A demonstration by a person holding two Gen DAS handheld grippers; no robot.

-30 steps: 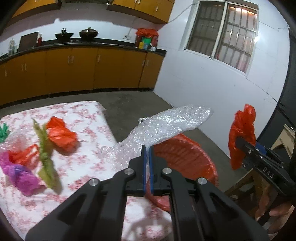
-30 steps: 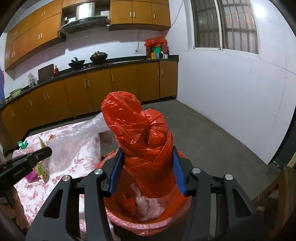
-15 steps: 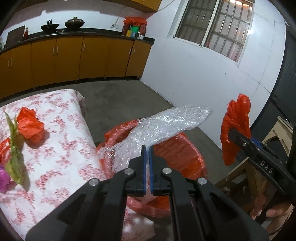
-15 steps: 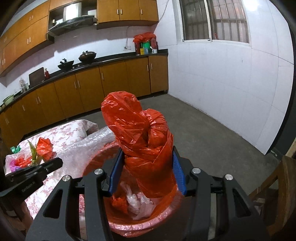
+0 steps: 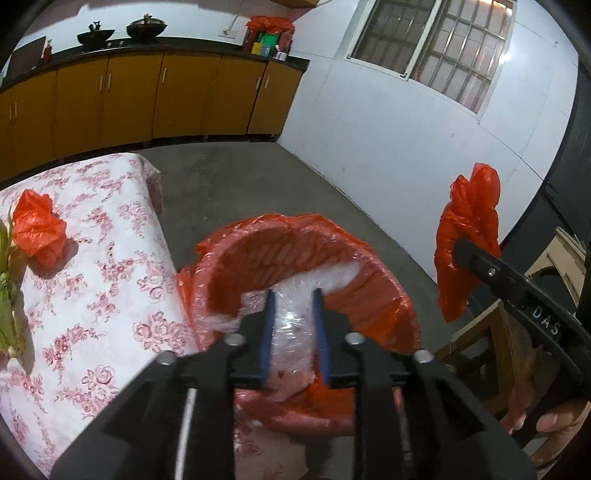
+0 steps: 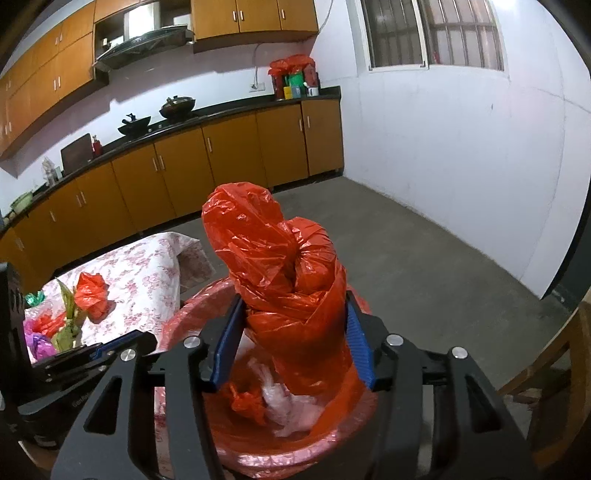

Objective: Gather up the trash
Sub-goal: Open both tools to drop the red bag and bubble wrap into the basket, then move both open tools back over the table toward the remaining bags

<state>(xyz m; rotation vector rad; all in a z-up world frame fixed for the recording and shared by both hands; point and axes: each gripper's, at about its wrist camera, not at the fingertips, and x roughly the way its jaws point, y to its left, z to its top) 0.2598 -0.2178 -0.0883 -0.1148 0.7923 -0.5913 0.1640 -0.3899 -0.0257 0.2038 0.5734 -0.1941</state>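
The left gripper (image 5: 293, 325) had just opened, releasing bubble wrap (image 5: 295, 314) over the bin (image 5: 369, 258). The right gripper (image 6: 291, 347) clamped a red bag (image 6: 288, 280). Springy wrap might snag and spill.

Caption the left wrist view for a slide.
Left gripper releases bubble wrap into the red-lined bin.

A home kitchen. Orange-brown base cabinets (image 6: 207, 166) run along the far wall under a dark countertop (image 6: 221, 110), with matching wall cabinets (image 6: 255, 14) above. A wok (image 6: 135, 120) and a lidded pot (image 6: 176, 105) sit on the cooktop beneath a range hood (image 6: 144, 42). A barred window (image 5: 436, 48) sits in the white right wall, above a bare concrete floor (image 6: 424, 251).
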